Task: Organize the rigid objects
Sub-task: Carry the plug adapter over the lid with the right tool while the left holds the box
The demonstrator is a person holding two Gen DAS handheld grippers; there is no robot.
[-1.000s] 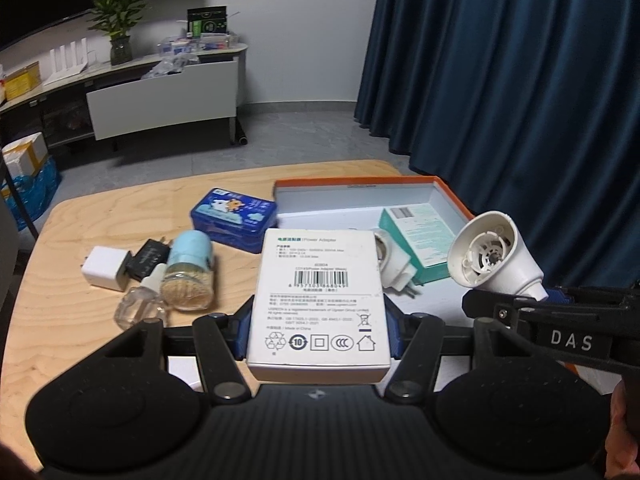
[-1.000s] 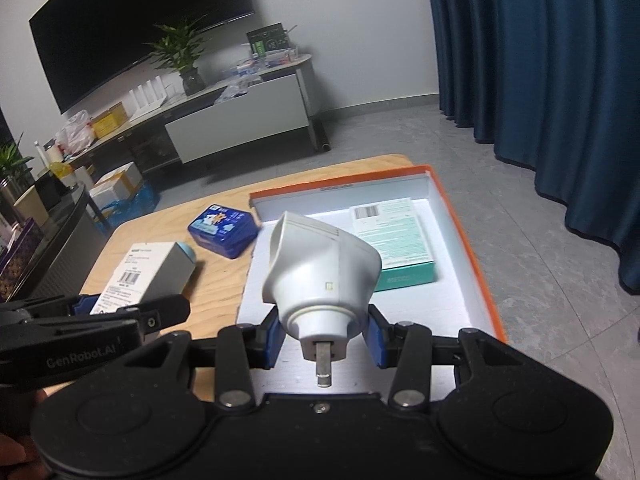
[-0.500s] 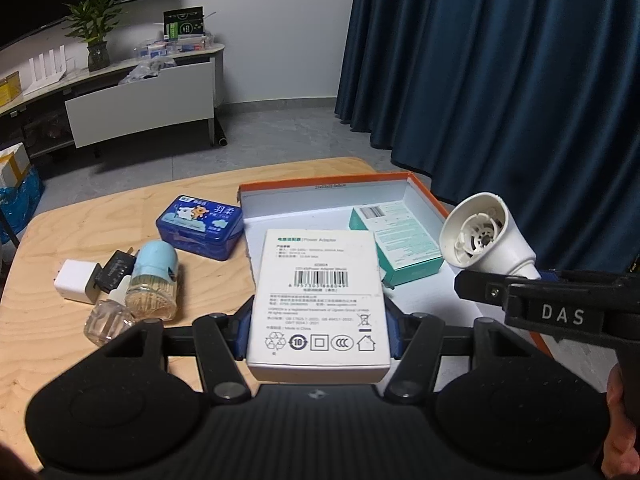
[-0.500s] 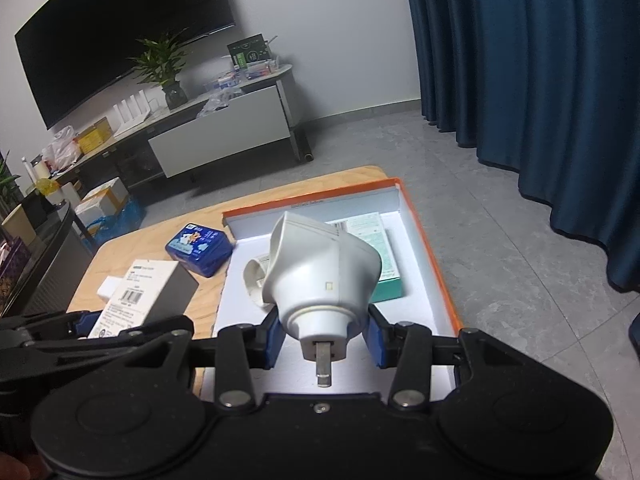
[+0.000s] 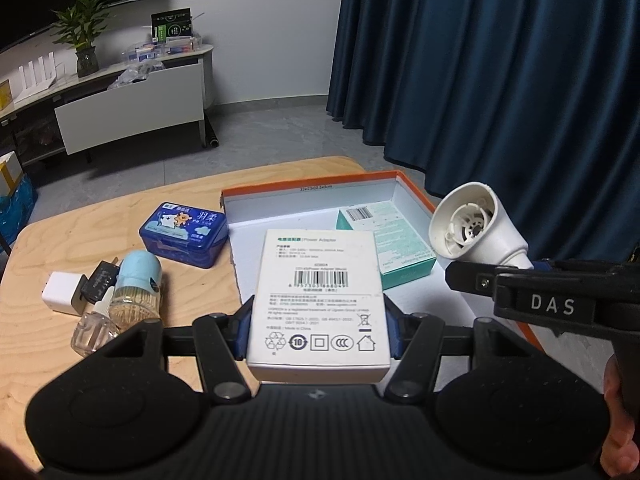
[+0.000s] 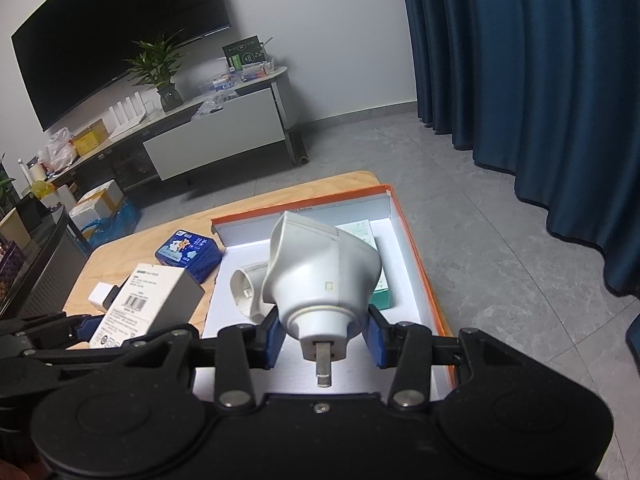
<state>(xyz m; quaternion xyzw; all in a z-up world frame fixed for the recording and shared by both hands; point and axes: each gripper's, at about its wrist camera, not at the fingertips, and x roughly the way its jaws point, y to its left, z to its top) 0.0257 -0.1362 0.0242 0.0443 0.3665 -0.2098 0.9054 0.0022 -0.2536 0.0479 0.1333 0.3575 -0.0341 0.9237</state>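
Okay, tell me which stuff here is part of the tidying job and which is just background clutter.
Part of the job:
- white adapter box in left gripper
- white plug-in device in right gripper
- orange box
- blue tin
- refill bottles
- chargers

Just lying about:
- potted plant
- curtain
- TV cabinet

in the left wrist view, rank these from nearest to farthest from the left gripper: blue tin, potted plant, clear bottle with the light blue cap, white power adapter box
1. White power adapter box, clamped in the left gripper.
2. Clear bottle with the light blue cap, on the table just left of the gripper.
3. Blue tin, farther back on the table, beside the orange-rimmed box.
4. Potted plant, on the sideboard across the room.
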